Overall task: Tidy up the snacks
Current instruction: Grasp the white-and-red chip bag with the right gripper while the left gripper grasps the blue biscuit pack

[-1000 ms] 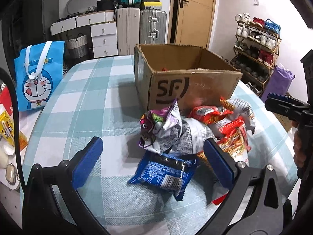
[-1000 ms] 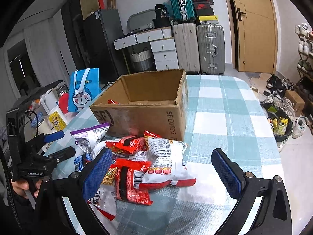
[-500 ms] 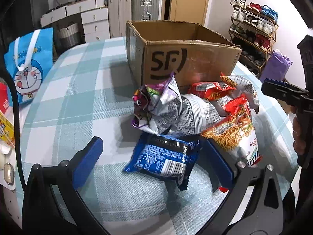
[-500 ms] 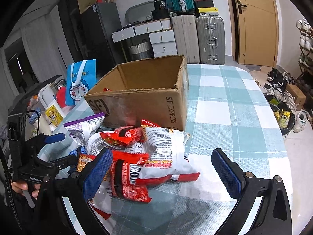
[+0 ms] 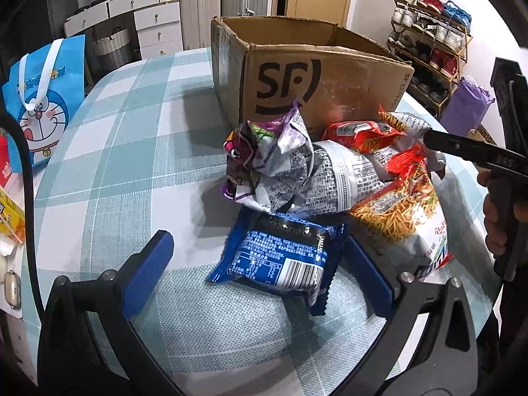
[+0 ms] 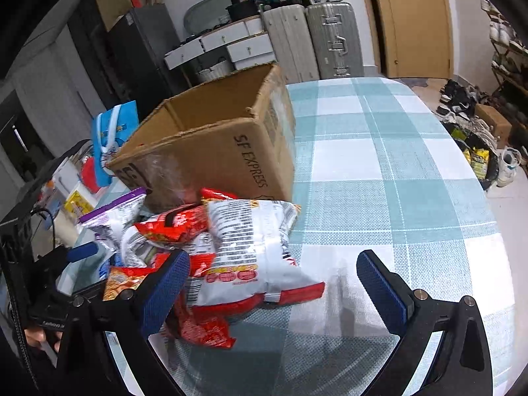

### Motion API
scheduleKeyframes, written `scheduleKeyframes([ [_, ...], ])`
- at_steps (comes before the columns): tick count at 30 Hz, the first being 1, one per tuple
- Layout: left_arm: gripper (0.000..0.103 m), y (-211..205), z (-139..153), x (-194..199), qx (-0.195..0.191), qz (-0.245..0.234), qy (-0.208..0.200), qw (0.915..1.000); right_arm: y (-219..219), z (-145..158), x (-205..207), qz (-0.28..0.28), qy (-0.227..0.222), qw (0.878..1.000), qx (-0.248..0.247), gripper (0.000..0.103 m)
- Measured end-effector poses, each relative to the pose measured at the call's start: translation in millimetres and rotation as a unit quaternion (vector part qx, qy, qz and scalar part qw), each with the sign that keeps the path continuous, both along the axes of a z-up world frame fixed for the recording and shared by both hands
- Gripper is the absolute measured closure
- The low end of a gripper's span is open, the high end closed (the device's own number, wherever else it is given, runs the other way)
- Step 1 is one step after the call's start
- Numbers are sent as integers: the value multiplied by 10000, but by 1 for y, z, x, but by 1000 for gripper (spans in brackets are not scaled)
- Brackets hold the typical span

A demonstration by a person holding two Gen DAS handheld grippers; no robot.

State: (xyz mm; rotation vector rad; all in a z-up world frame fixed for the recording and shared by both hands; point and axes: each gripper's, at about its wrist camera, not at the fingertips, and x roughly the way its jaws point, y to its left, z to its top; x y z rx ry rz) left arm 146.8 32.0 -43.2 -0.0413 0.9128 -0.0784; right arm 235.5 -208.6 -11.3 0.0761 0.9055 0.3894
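Snacks [image 5: 330, 178] piled low and centre on the checked bench [image 5: 109, 151], just in front of the open box [image 5: 330, 76]

The left gripper [image 5: 260, 274] has its jaws wide around the blue packet [image 5: 280, 257] at lower centre, probably lining up a grasp; the packet lies flat, long axis running from lower left to upper right, barcode end nearest. In the right wrist view the right gripper [image 6: 274, 283] also has wide jaws, holding nothing, framing a white-and-red bag [image 6: 250, 254] that lies flat and points toward the box
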Motion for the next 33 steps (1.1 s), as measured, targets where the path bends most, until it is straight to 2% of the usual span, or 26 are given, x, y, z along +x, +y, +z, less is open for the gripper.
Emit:
scheduleKeyframes([
  [9,0,4,-1,0,-55,45,-5,10000,-2,-10,9,-74,110,9999,48,1],
  [13,0,4,-1,1,-65,48,1,10000,-7,-15,12,-93,236,9992,324,12],
  [18,0,4,-2,1,-59,24,14,10000,-4,-18,14,47,271,9983,511,17],
  [26,0,3,-1,-1,-86,6,9,10000,6,-12,6,391,132,9977,547,51],
  [33,0,-2,-2,-3,-98,-225,73,9997,-1,2,-4,381,-94,9964,746,54],
])
